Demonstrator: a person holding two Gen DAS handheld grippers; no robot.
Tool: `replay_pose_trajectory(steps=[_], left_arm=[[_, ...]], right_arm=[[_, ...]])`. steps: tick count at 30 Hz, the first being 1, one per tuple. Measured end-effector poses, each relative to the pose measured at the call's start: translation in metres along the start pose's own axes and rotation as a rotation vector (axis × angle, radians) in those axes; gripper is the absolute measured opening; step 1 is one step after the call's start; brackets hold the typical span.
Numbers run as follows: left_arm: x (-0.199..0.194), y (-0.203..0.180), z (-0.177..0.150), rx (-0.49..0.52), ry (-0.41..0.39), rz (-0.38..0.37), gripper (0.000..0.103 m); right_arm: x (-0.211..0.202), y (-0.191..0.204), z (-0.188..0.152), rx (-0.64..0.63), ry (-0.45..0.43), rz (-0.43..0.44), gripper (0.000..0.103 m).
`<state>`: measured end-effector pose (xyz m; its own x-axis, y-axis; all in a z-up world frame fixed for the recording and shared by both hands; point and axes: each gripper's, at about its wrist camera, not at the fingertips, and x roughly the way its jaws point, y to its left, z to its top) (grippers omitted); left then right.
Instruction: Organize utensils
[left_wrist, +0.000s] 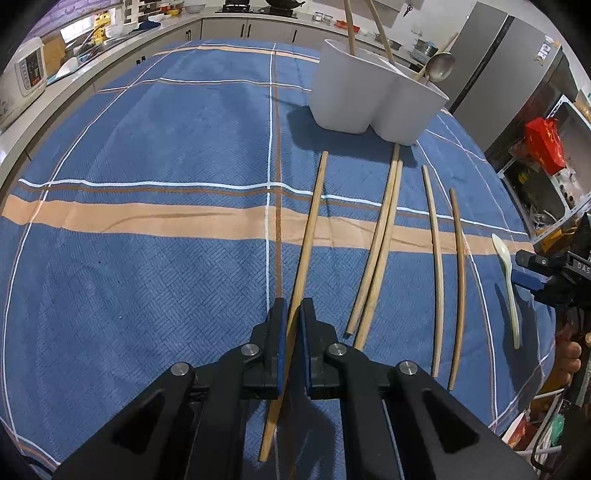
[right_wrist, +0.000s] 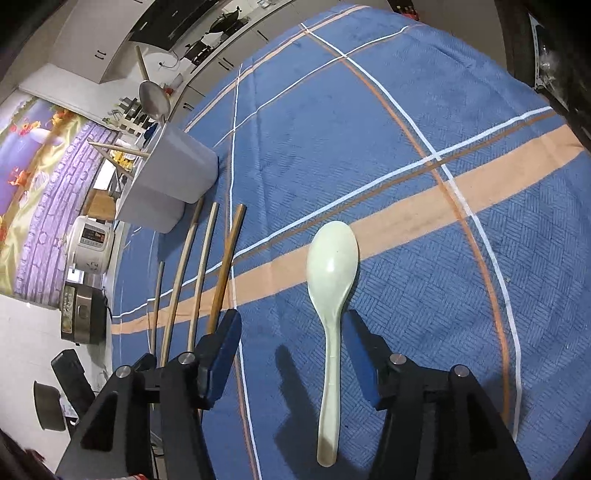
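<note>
My left gripper (left_wrist: 293, 314) is shut on a long wooden chopstick (left_wrist: 312, 218) that lies on the blue checked tablecloth (left_wrist: 147, 258) and points toward the white utensil holder (left_wrist: 373, 99). Several more chopsticks (left_wrist: 384, 229) lie to its right. The holder has two chopsticks and a metal ladle (left_wrist: 439, 66) in it. My right gripper (right_wrist: 293, 332) is open above a pale green spoon (right_wrist: 332, 280), whose handle lies between the fingers, nearer the right one. The spoon also shows in the left wrist view (left_wrist: 508, 284).
Kitchen counters with a rice cooker (left_wrist: 26, 74) run along the far left. A grey fridge (left_wrist: 495, 66) and cluttered shelves (left_wrist: 546, 155) stand on the right. The table's right edge is close to the spoon. In the right wrist view the holder (right_wrist: 173, 177) stands at upper left.
</note>
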<state>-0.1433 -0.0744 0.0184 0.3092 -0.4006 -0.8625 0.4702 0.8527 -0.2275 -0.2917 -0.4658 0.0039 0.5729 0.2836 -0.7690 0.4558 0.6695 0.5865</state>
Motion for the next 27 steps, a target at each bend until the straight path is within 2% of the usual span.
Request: replay_pose_trajectory(steps=[4, 6, 7, 8, 10, 14, 17, 19, 24, 27], left_arm=[[-0.002, 0.007, 0.001, -0.026, 0.012, -0.034, 0.007], [-0.006, 0.012, 0.003, -0.051, 0.007, -0.05, 0.01], [-0.008, 0.013, 0.004, -0.059, 0.0, -0.054, 0.012], [-0.011, 0.016, 0.006, -0.071, -0.015, -0.056, 0.022], [-0.018, 0.018, 0.009, -0.08, -0.041, -0.056, 0.032], [-0.025, 0.017, 0.015, -0.063, -0.06, -0.08, 0.034], [-0.026, 0.015, 0.019, -0.04, -0.066, -0.076, 0.035], [-0.023, 0.013, 0.022, -0.012, -0.06, -0.059, 0.035], [-0.01, 0.003, 0.037, 0.051, -0.038, -0.046, 0.035], [0.0, -0.012, 0.051, 0.12, -0.033, -0.039, 0.035]], right_arm=[[0.002, 0.003, -0.001, -0.009, -0.015, -0.017, 0.061], [0.001, 0.004, -0.003, -0.007, -0.021, -0.006, 0.069], [-0.001, 0.0, -0.003, 0.008, -0.023, 0.019, 0.077], [-0.001, -0.003, -0.002, 0.033, -0.024, 0.053, 0.082], [0.0, -0.009, -0.001, 0.086, -0.018, 0.12, 0.083], [0.001, -0.018, 0.001, 0.149, -0.01, 0.196, 0.084], [0.001, -0.021, 0.002, 0.175, -0.015, 0.218, 0.083], [0.001, -0.014, 0.002, 0.138, -0.02, 0.179, 0.083], [0.006, 0.029, -0.003, -0.114, -0.023, -0.123, 0.079], [0.015, 0.051, -0.009, -0.215, -0.013, -0.257, 0.069]])
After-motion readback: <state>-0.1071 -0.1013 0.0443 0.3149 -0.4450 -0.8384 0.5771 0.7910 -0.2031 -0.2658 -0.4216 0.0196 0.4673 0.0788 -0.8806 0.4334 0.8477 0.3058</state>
